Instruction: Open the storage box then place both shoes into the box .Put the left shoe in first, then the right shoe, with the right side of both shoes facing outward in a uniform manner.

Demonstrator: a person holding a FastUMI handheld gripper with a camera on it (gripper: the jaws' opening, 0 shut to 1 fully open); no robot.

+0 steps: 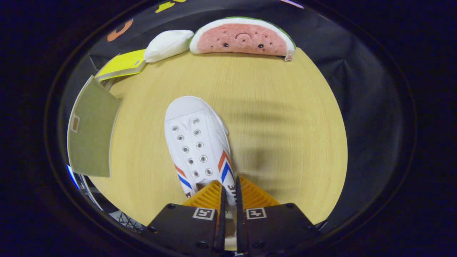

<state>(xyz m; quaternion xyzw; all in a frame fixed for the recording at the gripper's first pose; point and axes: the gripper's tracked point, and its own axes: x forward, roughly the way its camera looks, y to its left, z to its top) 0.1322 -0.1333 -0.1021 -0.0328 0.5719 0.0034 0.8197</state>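
Pinching the white shoe's (pixel 198 142) side wall, the jaws hold it over bare table (pixel 285 107).

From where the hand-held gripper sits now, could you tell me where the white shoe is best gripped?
Probably where it already is: the hand-held gripper appears shut on the white shoe at the thin side wall by the opening, coming from the heel end. The toe points away over the wooden table, and the wall fits between the fingers.
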